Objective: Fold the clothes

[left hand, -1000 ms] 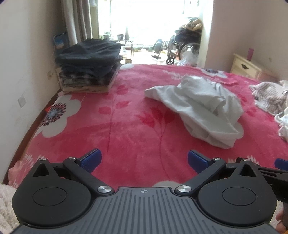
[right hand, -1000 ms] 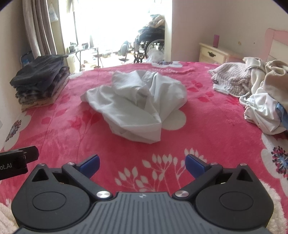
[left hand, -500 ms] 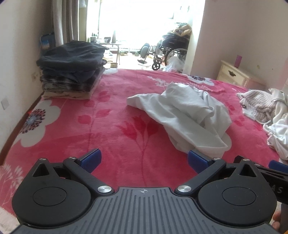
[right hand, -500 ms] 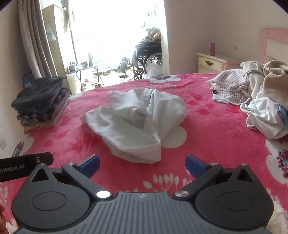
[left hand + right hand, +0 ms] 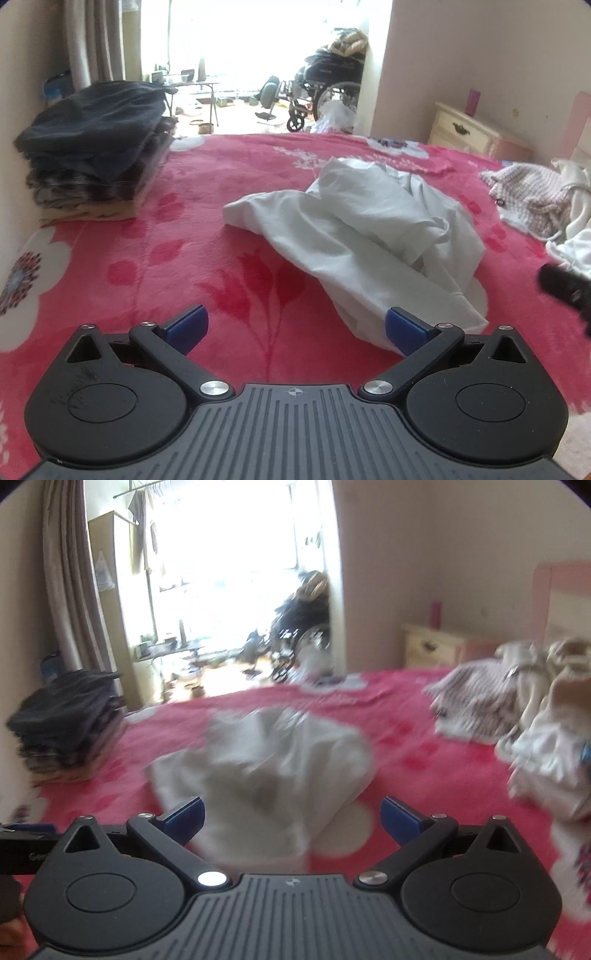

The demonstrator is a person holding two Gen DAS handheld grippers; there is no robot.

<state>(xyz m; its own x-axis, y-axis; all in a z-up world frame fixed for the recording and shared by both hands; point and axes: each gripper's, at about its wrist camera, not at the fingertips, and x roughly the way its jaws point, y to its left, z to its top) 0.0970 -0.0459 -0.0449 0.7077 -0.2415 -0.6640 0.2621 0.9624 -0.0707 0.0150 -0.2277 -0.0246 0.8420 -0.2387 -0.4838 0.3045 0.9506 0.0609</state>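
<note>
A crumpled white garment [image 5: 365, 236] lies in a heap mid-bed on the pink flowered blanket [image 5: 147, 258]. My left gripper [image 5: 295, 328] is open and empty, low over the blanket, with its right blue fingertip [image 5: 404, 328] at the garment's near corner. In the blurred right wrist view the same white garment [image 5: 273, 768] lies just ahead of my right gripper [image 5: 291, 814], which is open with nothing between its blue fingers.
A stack of folded dark clothes [image 5: 96, 147] sits at the bed's far left by the wall. Unfolded clothes [image 5: 524, 720] are heaped at the right near the headboard. A cream nightstand [image 5: 469, 129] and a wheelchair [image 5: 328, 92] stand beyond the bed.
Both grippers have moved forward toward the white garment, which now fills more of each view. The right wrist view has tilted upward and is motion-blurred. Both stay open.
</note>
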